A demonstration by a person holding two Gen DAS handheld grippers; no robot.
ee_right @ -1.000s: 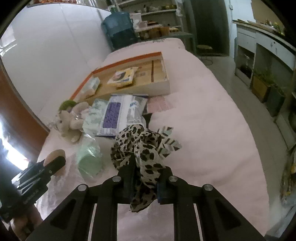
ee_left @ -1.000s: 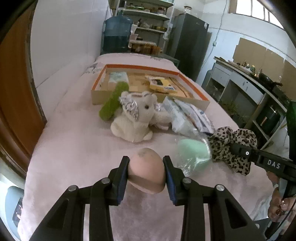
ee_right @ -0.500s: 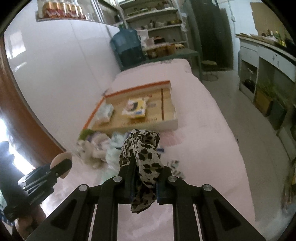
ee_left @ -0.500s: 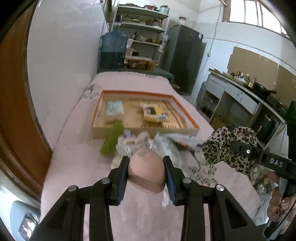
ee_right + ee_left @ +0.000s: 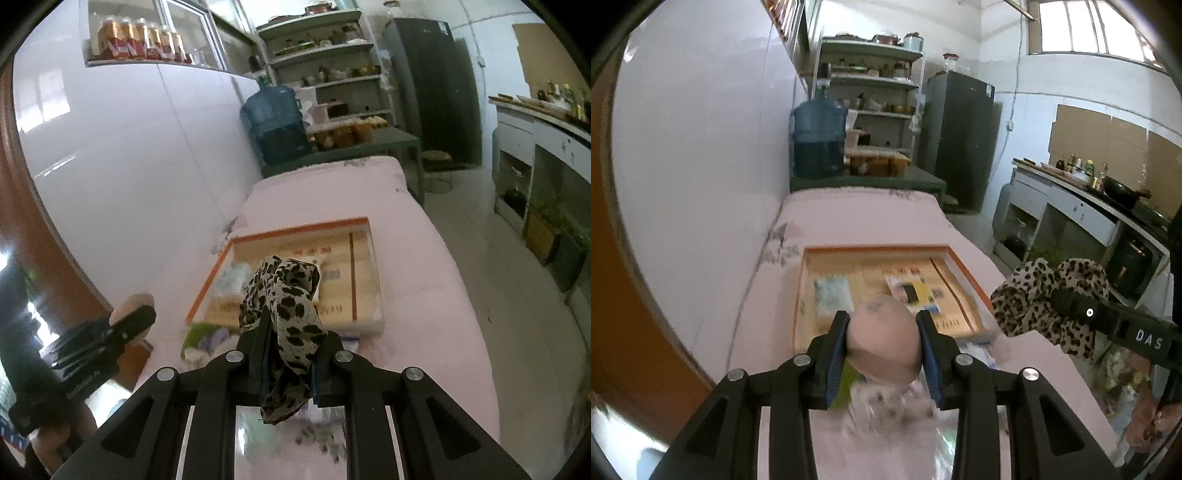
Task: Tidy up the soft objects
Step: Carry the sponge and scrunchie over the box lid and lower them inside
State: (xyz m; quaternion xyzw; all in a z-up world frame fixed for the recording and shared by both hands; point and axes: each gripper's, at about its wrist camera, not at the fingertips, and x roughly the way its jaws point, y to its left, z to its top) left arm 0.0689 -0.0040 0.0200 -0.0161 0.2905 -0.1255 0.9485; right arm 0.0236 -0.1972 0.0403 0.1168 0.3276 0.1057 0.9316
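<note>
My left gripper point(image 5: 882, 334) is shut on a beige egg-shaped sponge point(image 5: 882, 339), held in the air above the pink bed. My right gripper point(image 5: 288, 339) is shut on a leopard-print cloth point(image 5: 284, 291) that bunches above its fingers and hangs below them. The same leopard-print cloth point(image 5: 1038, 306) shows at the right of the left wrist view, level with the sponge. The sponge point(image 5: 131, 301) and the left gripper point(image 5: 122, 326) appear at the lower left of the right wrist view. An orange-rimmed cardboard tray point(image 5: 801, 295) lies ahead on the bed with flat packets inside.
Below the grippers, blurred, lie a green soft toy point(image 5: 197, 334) and plastic-wrapped items point(image 5: 975, 350) on the pink bed point(image 5: 424, 302). A white wall runs along the left. A blue water bottle point(image 5: 818, 142), shelves and a dark fridge point(image 5: 960, 140) stand beyond the bed's far end.
Both grippers have risen together with the sponge and the cloth still in them. The toys and packets have dropped toward the bottom of both views, and the tray now lies straight ahead.
</note>
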